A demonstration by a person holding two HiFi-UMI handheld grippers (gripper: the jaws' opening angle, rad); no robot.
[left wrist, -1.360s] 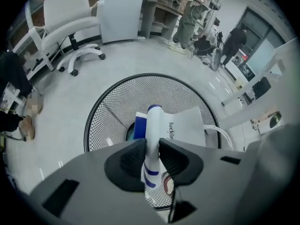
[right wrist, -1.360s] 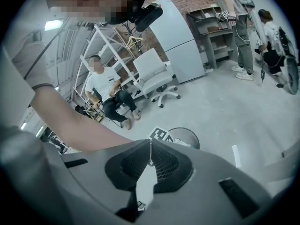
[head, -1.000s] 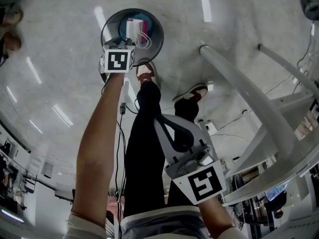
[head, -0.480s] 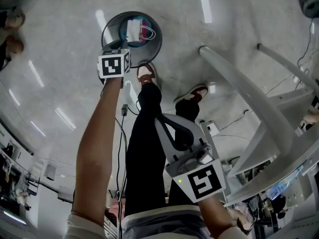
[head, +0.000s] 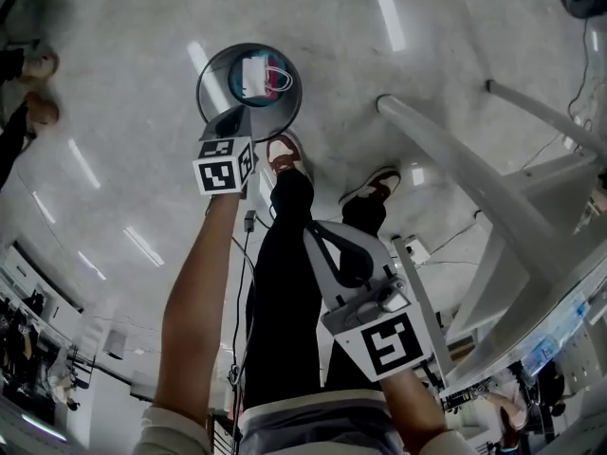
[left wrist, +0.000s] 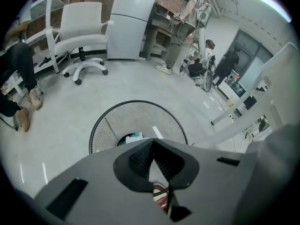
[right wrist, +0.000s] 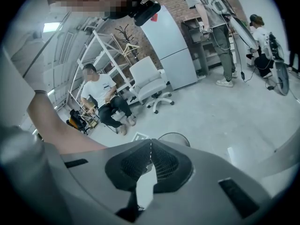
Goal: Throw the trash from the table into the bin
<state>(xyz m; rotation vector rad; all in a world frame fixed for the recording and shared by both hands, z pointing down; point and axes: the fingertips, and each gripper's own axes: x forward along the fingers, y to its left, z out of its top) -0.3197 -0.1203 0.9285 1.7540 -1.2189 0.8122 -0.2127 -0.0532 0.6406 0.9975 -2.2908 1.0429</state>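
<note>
Both claws shut and empty
Left claw (left wrist: 152, 141) just closed by the bin (left wrist: 117, 121) of trash (head: 254, 74); right claw (right wrist: 150, 144) hangs back.

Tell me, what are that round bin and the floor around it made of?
The bin looks like black metal wire mesh: its wall is a fine see-through grid under a solid dark rim. The floor seems to be polished concrete or a similar poured coating: it is pale grey and seamless, with glossy streaks of reflected light.
</note>
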